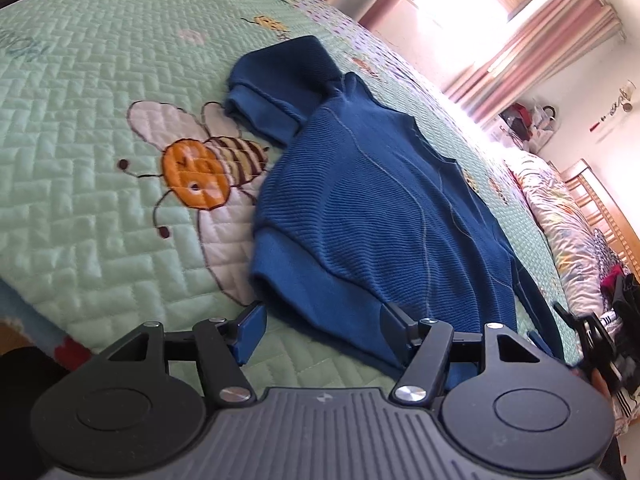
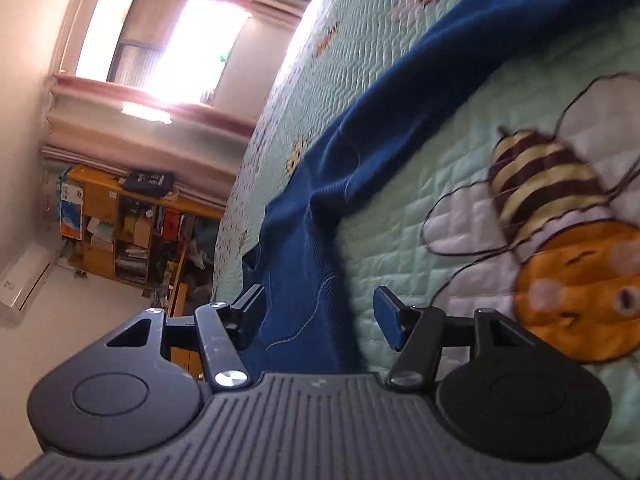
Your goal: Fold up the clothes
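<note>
Nearest to me, the left hand-held gripper point(image 1: 320, 330) has its two blue-padded fingers spread wide, with nothing between them; its right finger sits over the hem of the single ribbed blue knit sweater point(image 1: 372, 200). That sweater lies flat on the pale green quilted bedspread point(image 1: 80, 100), its long axis running from the hem by my fingers away toward the neck at the far end, with one cuffed sleeve point(image 1: 272, 92) folded across to the left. One large embroidered bee point(image 1: 208, 168) shows beside it.

My right hand-held gripper point(image 2: 320, 316) is also spread apart and grips nothing; a fold of the blue sweater point(image 2: 304, 248) runs between its fingers, stretching away diagonally. A second big bee point(image 2: 560, 240) lies to its right, and one wooden shelf unit point(image 2: 124, 232) stands well apart by the window.
</note>
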The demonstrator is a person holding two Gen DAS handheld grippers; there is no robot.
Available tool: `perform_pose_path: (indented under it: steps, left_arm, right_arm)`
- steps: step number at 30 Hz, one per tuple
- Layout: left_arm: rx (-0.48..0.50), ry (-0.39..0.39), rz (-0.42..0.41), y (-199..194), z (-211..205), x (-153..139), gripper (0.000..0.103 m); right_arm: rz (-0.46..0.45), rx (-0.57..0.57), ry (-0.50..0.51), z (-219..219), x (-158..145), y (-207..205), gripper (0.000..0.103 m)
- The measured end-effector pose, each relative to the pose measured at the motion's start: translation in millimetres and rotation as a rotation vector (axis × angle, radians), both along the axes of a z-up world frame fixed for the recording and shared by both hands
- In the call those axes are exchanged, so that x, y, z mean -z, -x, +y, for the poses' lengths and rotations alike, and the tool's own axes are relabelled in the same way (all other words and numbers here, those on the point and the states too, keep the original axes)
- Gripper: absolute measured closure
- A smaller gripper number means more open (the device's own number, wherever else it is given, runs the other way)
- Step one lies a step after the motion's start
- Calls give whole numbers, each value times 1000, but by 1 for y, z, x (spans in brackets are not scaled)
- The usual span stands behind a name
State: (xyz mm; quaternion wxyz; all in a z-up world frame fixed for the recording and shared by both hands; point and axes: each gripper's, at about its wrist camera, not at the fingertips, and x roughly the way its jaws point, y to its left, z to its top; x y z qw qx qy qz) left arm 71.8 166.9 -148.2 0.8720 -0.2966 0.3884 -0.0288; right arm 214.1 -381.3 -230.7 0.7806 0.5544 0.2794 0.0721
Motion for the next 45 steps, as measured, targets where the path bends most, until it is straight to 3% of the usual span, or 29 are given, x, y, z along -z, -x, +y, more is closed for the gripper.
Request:
perform_pose_path:
  steps: [3,5,8,10,14,19,22,23,24,25,26,28,30,31,32,33,35,37,38,41,45]
  left_arm:
    - [-23,-19,-4,2,9,-2,37]
    - [-42,-39,-13,0,19,-5,33]
    - [-77,-6,-25,-12,38,-8,29]
    - [-114,60,-34,-29,53,-8,27]
    - [-224,233,-2,-83,85,8,25]
    - [-393,550,62,-143,115,47,25]
    - [-399,633,48,-176,118,55,24]
    - [-402,649,28,-187,120,56,38]
    - [-394,652,6,-198,123,56,82]
    - [-390,614,-13,-208,129,51,96]
    - [-395,534,-53,-213,137,37,97]
    - [-407,304,-187,-219,160,-11,97]
    - [-492,93,-308,-218,193,-69,96]
    - [-556,14,-330,-217,212,-92,93]
    - [-613,-62,-317,-220,231,-112,82]
    - [-627,-115,-268,-227,252,-123,64]
    - [-625,-139,-129,-234,284,-123,35]
    - [-703,-103,-92,-214,304,-112,34]
    - [-726,-41,-95,-195,312,-100,25]
    - [-654,111,-81,-157,306,-56,26]
    - [-469,155,-81,-128,258,-11,26]
  right_arm:
    - [37,-63,28,28,2,-7,42]
    - [-16,-65,127,44,-13,14,41]
    - [-93,-101,303,67,-36,43,40]
    - [-157,-187,426,91,-48,60,38]
    - [-240,-363,544,138,-59,74,34]
    - [-180,-403,452,151,-58,69,34]
    - [-162,-391,468,151,-59,68,34]
    - [-155,-385,472,150,-58,67,34]
    - [-149,-380,476,150,-58,67,34]
    - [-135,-377,477,150,-58,65,34]
    - [-122,-374,479,150,-59,63,34]
    - [-111,-372,504,152,-62,59,34]
    - [-134,-372,521,155,-67,57,34]
    - [-145,-370,526,156,-68,56,34]
    - [-148,-369,519,158,-69,54,34]
    - [-149,-372,505,160,-68,51,34]
    - [-154,-385,485,167,-67,47,34]
    - [-166,-396,485,174,-70,48,34]
    - [-171,-402,483,176,-71,50,34]
    - [-164,-410,474,179,-70,54,34]
    - [-171,-421,479,181,-75,61,34]
